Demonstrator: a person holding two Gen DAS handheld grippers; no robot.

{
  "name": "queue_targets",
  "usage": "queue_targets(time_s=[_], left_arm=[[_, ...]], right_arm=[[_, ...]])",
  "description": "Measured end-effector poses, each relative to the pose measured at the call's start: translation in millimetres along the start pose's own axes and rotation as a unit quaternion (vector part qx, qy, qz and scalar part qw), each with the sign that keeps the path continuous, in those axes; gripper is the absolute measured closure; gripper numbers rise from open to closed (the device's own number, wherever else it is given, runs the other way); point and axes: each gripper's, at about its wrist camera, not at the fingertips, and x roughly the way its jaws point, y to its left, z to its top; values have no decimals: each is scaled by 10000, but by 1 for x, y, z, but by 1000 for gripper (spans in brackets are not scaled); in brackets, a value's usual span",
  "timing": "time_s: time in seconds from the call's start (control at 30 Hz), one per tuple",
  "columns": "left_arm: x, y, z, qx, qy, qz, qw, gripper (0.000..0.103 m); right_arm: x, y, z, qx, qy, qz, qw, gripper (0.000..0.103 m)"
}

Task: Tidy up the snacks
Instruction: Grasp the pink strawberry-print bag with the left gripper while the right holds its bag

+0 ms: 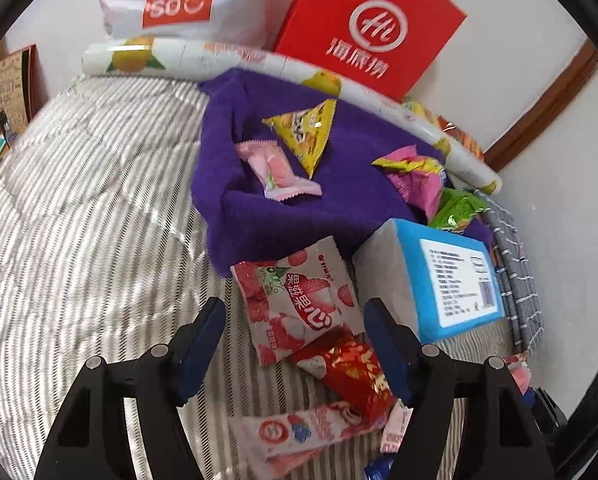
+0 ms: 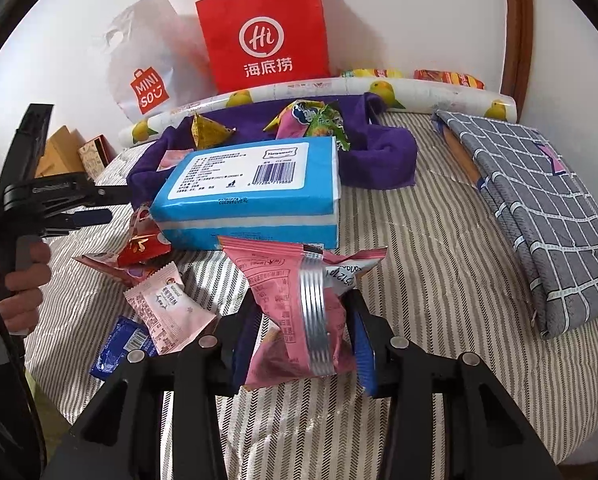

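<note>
My left gripper point(image 1: 295, 314) is open, hovering over a strawberry-print packet point(image 1: 295, 296) and a red packet point(image 1: 355, 372) that lie on the striped bedcover point(image 1: 99, 208); its pads touch neither. It also shows in the right wrist view as the left gripper point(image 2: 117, 204), at the left edge. My right gripper point(image 2: 303, 336) is shut on a pink snack packet point(image 2: 287, 300), held above the cover. A purple towel point(image 1: 267, 216) carries a yellow triangular packet point(image 1: 307, 132), a pink candy point(image 1: 277, 170) and a pink-and-yellow packet point(image 1: 415, 172). A blue tissue pack point(image 2: 255, 188) lies at the towel's near edge.
A red paper bag point(image 2: 265, 40) and a white Miniso bag point(image 2: 147, 76) lean on the wall behind a rolled fruit-print mat point(image 2: 339, 88). Folded grey checked cloth point(image 2: 539, 208) lies at the right. Small pink point(image 2: 167, 312) and blue point(image 2: 119, 348) packets lie near a hand point(image 2: 23, 280).
</note>
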Motion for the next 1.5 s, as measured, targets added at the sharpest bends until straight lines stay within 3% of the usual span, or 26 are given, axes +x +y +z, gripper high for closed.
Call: queue_targets(time_s=[0.17,0.2,0.37,0.47,0.57,0.7,0.93,1.03,1.17,1.27,1.33,1.37,1.5], left_arm=[[24,3,4,-349,309,-38,9989,32],[25,0,4,-287,251,-31,9993,27],[33,-15,4,-43,204,137,9997,23],[34,-20,5,52,129,314,9994,25],[36,-25,6,222,52,628,9978,36],[37,-27,7,395,57,749,9964,37],[27,-12,4,428,147,936,9946,34],[29,-17,0,652,153,1108,9916,35],[39,-34,-10,1089,47,1617,9808,29],[36,-32,-11,1052,-82,1602,9814,32],[31,-29,-12,1076,-119,1541,9821,43],[28,-27,-12,1058,-134,1464,9835,51],[19,-16,-11,889,-76,1049,9905,58]], right_arm=[[1,-8,2,24,-48,-34,10000,60],[1,-10,3,50,-52,-11,10000,60],[1,-12,5,22,-85,33,10000,60],[7,-10,5,-47,-52,51,10000,60],[14,-6,4,-189,40,33,9998,54],[21,-6,2,-209,101,24,9997,41],[23,-10,-3,-126,168,61,9998,40],[23,-12,-3,-68,161,79,9998,36],[32,-9,-2,-72,312,75,9995,31],[42,-5,-4,-211,387,14,9990,28],[42,-3,-6,-308,275,-80,9991,29],[42,-3,-6,-297,262,-86,9992,32],[38,-4,-4,-181,227,-158,9995,38]])
